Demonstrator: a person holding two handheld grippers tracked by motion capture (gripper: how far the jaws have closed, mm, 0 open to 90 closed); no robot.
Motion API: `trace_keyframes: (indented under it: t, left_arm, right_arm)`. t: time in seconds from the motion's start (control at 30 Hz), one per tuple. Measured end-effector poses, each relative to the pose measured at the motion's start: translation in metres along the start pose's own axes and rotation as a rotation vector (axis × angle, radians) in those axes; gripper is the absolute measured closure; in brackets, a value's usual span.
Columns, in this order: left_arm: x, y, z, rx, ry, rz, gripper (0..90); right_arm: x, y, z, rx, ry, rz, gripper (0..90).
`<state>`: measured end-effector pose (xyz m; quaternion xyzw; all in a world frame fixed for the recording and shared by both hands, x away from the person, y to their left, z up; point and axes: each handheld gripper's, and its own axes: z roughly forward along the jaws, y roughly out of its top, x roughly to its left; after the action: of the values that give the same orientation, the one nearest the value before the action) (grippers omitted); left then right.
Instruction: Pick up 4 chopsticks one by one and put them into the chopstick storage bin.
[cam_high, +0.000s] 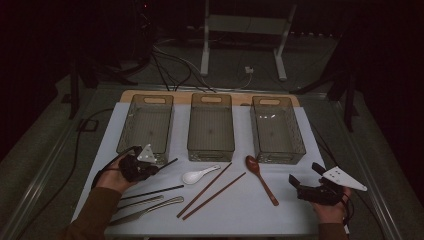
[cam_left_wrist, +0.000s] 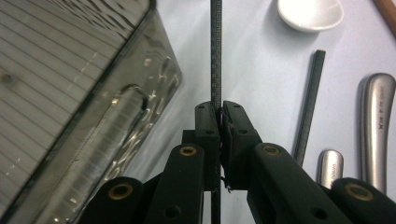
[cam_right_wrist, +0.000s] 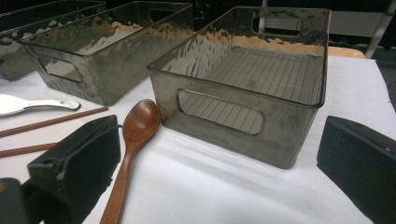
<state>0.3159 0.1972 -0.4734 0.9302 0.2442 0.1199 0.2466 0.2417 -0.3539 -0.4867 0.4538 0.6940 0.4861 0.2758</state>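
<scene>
My left gripper (cam_high: 152, 167) is shut on a thin black chopstick (cam_high: 169, 162), just in front of the left smoky bin (cam_high: 145, 125). In the left gripper view the chopstick (cam_left_wrist: 215, 56) runs straight up from between the closed pads (cam_left_wrist: 208, 121), with the bin's handle wall (cam_left_wrist: 116, 126) close on the left. A second black chopstick (cam_high: 152, 192) lies on the white cloth nearby. My right gripper (cam_high: 306, 176) rests at the front right, open, with nothing between its fingers (cam_right_wrist: 79, 168). A wooden spoon (cam_right_wrist: 135, 135) lies just left of its gap.
Three smoky plastic bins stand in a row at the back; the middle (cam_high: 210, 125) and right (cam_high: 276, 127) ones hold nothing. On the cloth lie a white ceramic spoon (cam_high: 199, 175), two brown chopsticks (cam_high: 212, 190) and metal cutlery (cam_high: 147, 205). The table's front edge is near both hands.
</scene>
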Motion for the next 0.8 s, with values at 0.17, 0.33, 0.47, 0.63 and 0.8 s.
trace_keyframes:
  t: [0.17, 0.33, 0.47, 0.63, 0.8]
  left_arm:
    - [0.004, 0.002, -0.007, -0.022, 0.012, -0.017, 87.7]
    - [0.007, 0.004, -0.012, -0.043, 0.022, -0.033, 87.7]
    - [0.01, 0.003, -0.017, -0.062, 0.028, -0.05, 87.7]
    - [0.014, 0.002, -0.025, -0.085, 0.047, -0.073, 87.7]
    - [0.019, 0.003, -0.032, -0.112, 0.061, -0.103, 87.7]
  right_arm:
    - [0.0, 0.0, 0.0, -0.001, -0.002, 0.002, 0.0]
    - [0.0, 0.0, 0.0, -0.001, -0.002, 0.002, 0.0]
    - [0.0, 0.0, 0.0, -0.001, -0.002, 0.002, 0.0]
    - [0.0, 0.0, 0.0, -0.001, -0.002, 0.003, 0.0]
    - [0.0, 0.0, 0.0, 0.001, -0.002, 0.0, 0.0]
